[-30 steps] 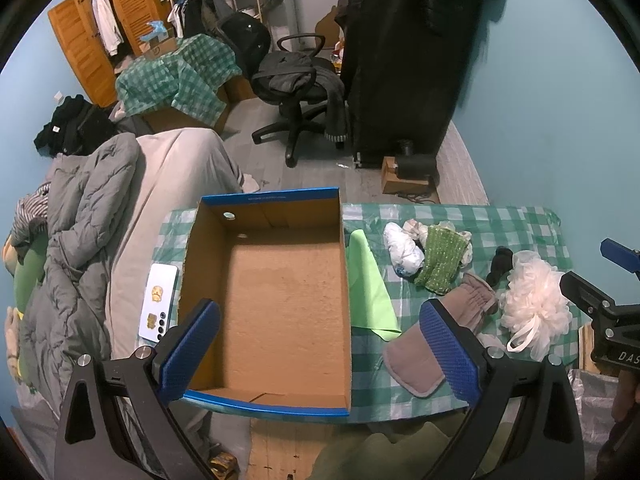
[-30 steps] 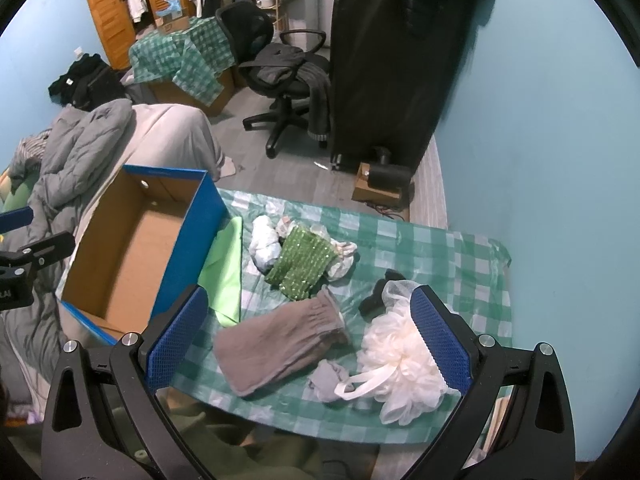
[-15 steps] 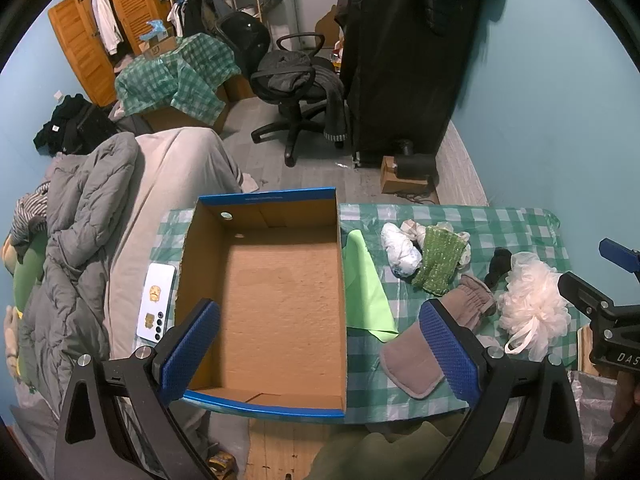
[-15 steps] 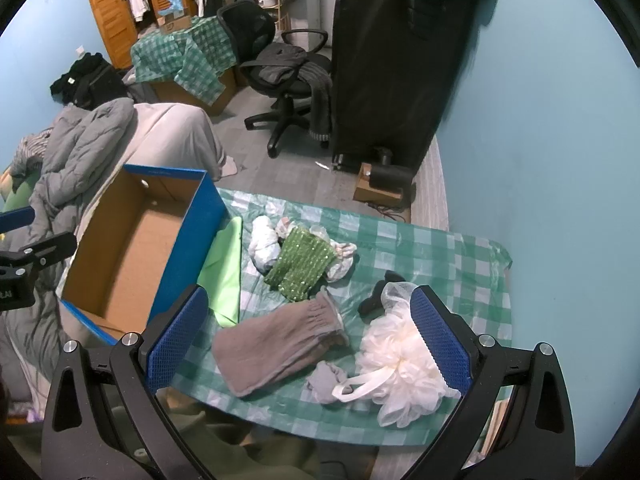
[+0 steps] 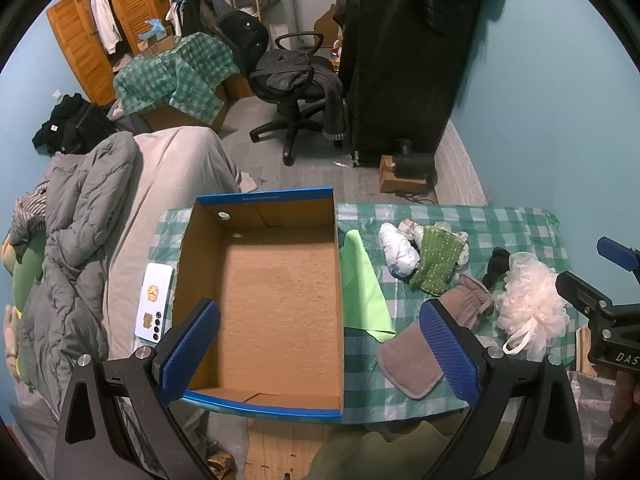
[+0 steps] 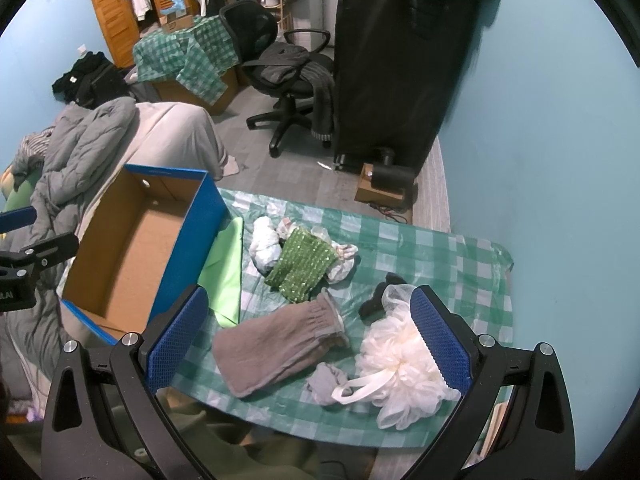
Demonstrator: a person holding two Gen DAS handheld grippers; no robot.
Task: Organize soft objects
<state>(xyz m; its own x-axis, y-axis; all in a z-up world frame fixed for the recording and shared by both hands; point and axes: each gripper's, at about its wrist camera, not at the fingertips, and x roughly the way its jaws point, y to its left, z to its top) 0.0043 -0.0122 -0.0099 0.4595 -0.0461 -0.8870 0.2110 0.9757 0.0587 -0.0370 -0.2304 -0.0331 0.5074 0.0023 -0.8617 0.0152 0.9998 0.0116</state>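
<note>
Left wrist view: a checked tablecloth (image 5: 504, 220) carries an open box (image 5: 264, 292), beside a bed (image 5: 160, 184). The left gripper (image 5: 320, 356) is wide open, holding nothing.

Right wrist view: a mitt (image 6: 280, 348), sponge (image 6: 400, 368) and green cloth (image 6: 226, 268) lie there; a small dark item is unclear. The right gripper (image 6: 308, 348) gapes empty above them.

Little has moved. The left gripper (image 5: 320, 350) has drifted slightly right, so the box (image 5: 260, 300) and loofah (image 5: 532, 300) sit a touch further left in its view. The right gripper (image 6: 308, 344) barely shifted; nothing on the tabletop (image 6: 440, 248) moved.
</note>
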